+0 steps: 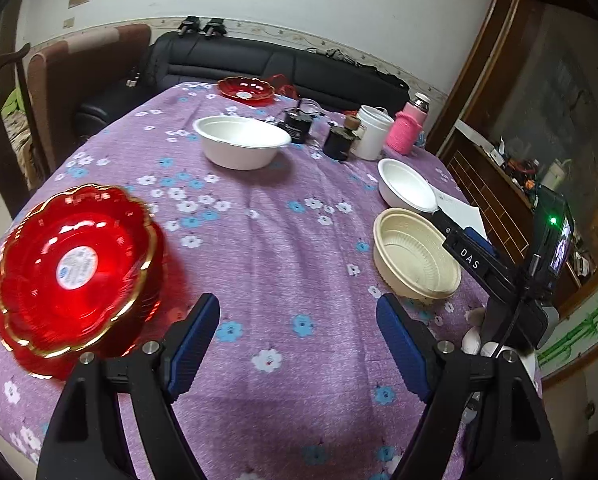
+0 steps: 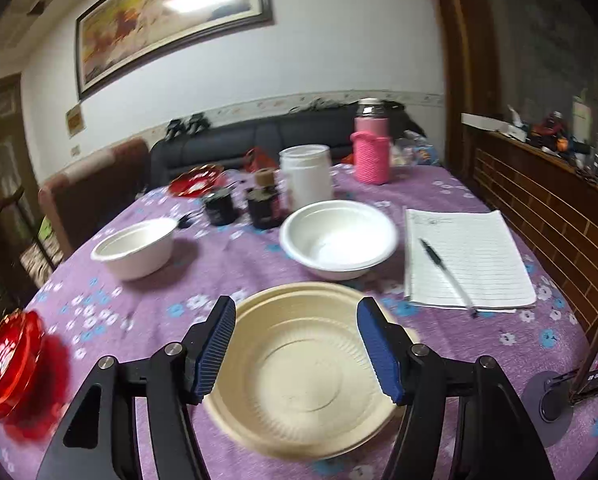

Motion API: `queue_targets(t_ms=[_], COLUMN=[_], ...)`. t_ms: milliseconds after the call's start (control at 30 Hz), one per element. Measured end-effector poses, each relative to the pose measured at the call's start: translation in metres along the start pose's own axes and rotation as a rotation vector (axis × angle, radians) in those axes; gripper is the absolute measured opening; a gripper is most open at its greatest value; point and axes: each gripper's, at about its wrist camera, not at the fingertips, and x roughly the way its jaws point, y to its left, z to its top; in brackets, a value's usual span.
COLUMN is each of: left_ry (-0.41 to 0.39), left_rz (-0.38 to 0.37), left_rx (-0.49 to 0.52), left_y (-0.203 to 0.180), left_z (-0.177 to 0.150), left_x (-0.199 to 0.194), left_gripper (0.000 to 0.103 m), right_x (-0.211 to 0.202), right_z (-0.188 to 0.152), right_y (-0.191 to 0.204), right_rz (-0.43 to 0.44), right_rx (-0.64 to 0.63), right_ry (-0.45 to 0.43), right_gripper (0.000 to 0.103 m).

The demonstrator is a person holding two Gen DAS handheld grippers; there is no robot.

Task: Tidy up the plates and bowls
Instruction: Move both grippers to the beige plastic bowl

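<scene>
Left gripper (image 1: 298, 344) wide, empty — right gripper (image 1: 465, 254) marked "DAS", wide over cream bowl (image 2: 303, 376).

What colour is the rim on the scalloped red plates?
Gold rim on the stacked scalloped red plates; clearest in the left wrist view.

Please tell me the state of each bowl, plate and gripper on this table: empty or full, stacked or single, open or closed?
cream bowl: empty, upright, single.
near white bowl: empty, upright.
far white bowl: empty, upright.
red plates: stacked, sticker on top.
far red plate: alone, apart from the stack.
left gripper: open, holding nothing.
right gripper: open over the cream bowl, not gripping.
</scene>
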Motion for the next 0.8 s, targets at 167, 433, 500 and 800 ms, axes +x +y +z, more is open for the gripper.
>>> queue_targets(t_ms=[167,433,500,800], left_ry=[0.026,0.052,0.08,0.182], left_rz=[-0.018,-0.068,-0.092,-0.15], left_rx=[-0.009,-0.031,-0.046,-0.066], left_y=[-0.012,-0.032,-0.036,-0.054], left_z=[0.01,0.031,0.035,0.045], left_x=[0.025,0.079,0.095,0.149], left_gripper=[0.08,0.08,0.08,0.08], right_x=[0.012,0.031,0.034,0.039], right_z=[0.0,-0.006,-0.007,-0.011], right_y=[-0.013,-0.025,-0.028,-0.027], right_rz=[-0.022,-0.112,-0.103,-0.1], right_rx=[0.004,0.012,0.03,0.032], right_ry=[0.022,0.083,0.109,0.175], right_gripper=[0.067,0.067,0.067,0.067])
